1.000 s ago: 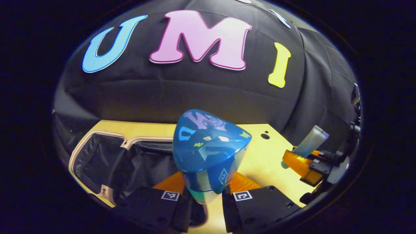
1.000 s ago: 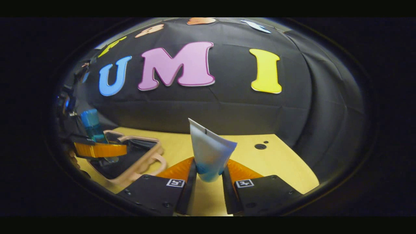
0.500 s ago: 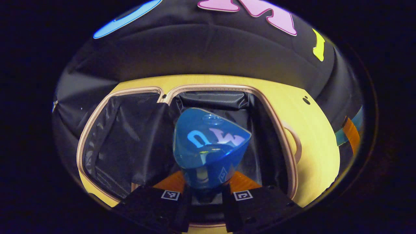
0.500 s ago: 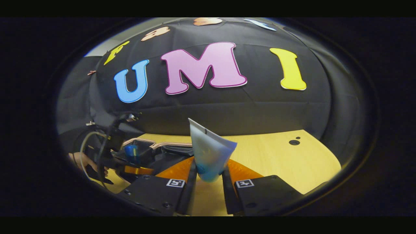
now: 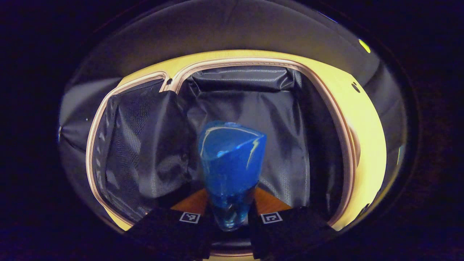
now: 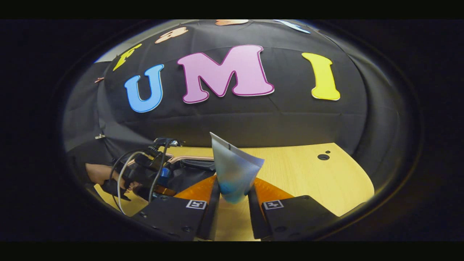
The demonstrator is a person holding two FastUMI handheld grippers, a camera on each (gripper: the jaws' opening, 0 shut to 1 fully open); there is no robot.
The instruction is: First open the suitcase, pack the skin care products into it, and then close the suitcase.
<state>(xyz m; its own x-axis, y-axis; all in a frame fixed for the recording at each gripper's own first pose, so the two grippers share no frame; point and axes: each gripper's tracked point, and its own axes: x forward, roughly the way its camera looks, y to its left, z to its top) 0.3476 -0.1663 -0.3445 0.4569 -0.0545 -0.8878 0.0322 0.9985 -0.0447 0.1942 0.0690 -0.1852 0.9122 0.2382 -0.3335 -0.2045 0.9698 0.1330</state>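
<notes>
My left gripper (image 5: 229,214) clamps the blue bottle (image 5: 231,163) at frame centre, over the open suitcase (image 5: 253,108) lining. My right gripper (image 6: 232,197) pinches a pale tube (image 6: 233,170) above the bench (image 6: 308,174), lower centre.

Glossy translucent plastic bottle (image 5: 232,159), sheeny fabric suitcase lining (image 5: 275,119), smooth wooden table (image 6: 308,174).
</notes>
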